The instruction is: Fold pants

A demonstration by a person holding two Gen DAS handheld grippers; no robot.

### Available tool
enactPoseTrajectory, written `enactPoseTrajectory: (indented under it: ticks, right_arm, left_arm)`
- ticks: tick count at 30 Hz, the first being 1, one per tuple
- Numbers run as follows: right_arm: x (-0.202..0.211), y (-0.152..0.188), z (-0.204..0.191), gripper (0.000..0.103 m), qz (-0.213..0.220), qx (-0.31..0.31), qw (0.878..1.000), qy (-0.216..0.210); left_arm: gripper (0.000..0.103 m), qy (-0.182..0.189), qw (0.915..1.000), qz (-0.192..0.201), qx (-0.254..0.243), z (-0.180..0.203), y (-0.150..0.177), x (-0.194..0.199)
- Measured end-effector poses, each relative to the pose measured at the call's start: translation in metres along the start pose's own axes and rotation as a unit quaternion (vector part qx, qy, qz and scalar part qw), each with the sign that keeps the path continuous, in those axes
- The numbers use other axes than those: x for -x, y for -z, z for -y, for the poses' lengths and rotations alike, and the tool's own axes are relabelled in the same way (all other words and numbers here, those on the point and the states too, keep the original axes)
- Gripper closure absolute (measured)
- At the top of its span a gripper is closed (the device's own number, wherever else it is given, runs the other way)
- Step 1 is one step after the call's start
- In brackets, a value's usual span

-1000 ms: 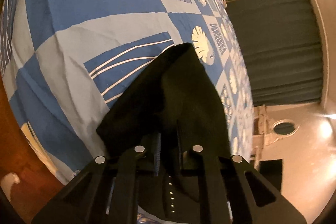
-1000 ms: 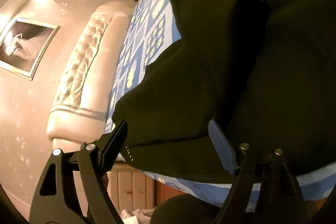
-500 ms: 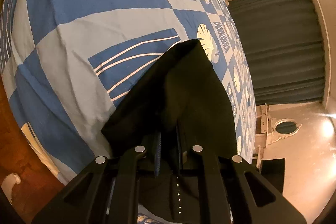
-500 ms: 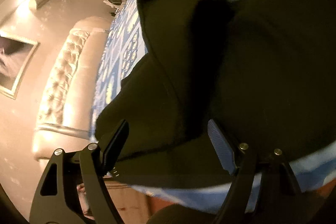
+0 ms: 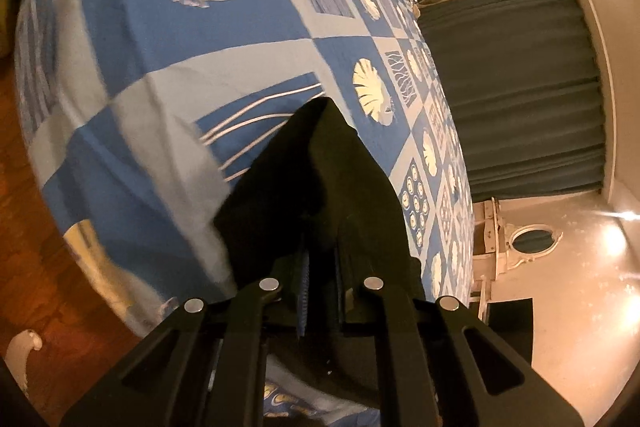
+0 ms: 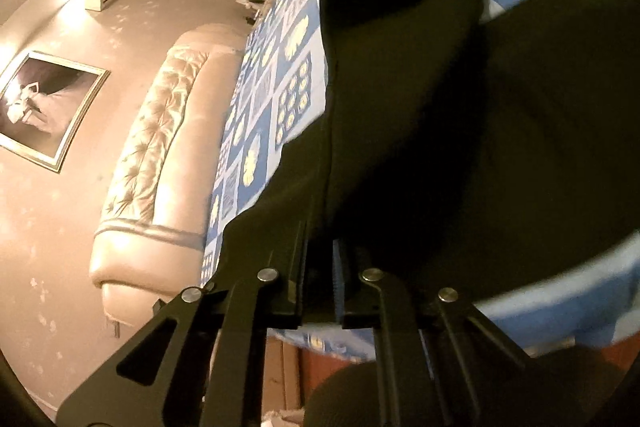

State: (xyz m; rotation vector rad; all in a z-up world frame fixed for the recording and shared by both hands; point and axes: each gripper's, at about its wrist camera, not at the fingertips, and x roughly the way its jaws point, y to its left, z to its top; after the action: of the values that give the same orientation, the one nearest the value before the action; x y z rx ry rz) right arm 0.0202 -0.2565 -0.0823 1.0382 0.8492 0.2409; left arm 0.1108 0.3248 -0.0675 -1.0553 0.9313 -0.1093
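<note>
Left wrist view shows the left gripper [image 5: 320,267] pinching black pants [image 5: 316,179] near the bedspread [image 5: 160,99] edge, wooden floor [image 5: 52,267] alongside. Only the right wrist view shows the headboard [image 6: 160,147]; there the right gripper [image 6: 320,267] has just closed on the pants [image 6: 440,127].

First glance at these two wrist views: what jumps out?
The black pants dominate, draped over the near edge of a bed with a blue patterned cover. Both grippers pinch the dark cloth: the left gripper at one end, the right gripper having just closed on it. Behind, a tufted cream headboard and blue curtains.
</note>
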Motion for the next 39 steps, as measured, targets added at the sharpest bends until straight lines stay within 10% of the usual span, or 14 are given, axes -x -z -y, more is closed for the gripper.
enactPoseTrajectory:
  ticks: [8, 12, 13, 25, 26, 30, 39]
  right_arm:
    - [-0.011, 0.012, 0.039, 0.089, -0.037, -0.041, 0.998, 0.03]
    - [0.022, -0.018, 0.017, 0.03, 0.01, -0.022, 0.999, 0.028]
    - [0.029, -0.029, 0.014, 0.028, 0.024, -0.017, 0.999, 0.026]
    - [0.001, -0.167, 0.094, 0.02, 0.147, -0.268, 0.947, -0.101]
    - [-0.003, -0.171, 0.101, 0.023, 0.153, -0.279, 0.943, -0.095]
    - [-0.005, -0.18, 0.125, 0.087, 0.17, -0.308, 0.933, -0.072]
    - [0.108, -0.203, 0.104, 0.096, 0.122, -0.144, 0.981, -0.035]
  left_arm:
    - [0.076, -0.016, 0.9998, -0.008, 0.007, -0.041, 0.009, -0.013]
    - [0.039, -0.062, 0.9972, 0.029, -0.03, -0.033, 0.009, 0.007]
    - [0.027, -0.082, 0.9944, 0.044, -0.05, -0.028, 0.009, 0.015]
    - [0.022, -0.127, 0.9744, 0.082, -0.166, 0.047, 0.035, 0.021]
    - [0.022, -0.127, 0.974, 0.076, -0.172, 0.051, 0.039, 0.018]
    - [0.022, -0.105, 0.977, 0.024, -0.184, 0.074, 0.056, -0.008]
    - [0.022, -0.076, 0.9575, -0.059, -0.272, 0.146, 0.116, -0.064]
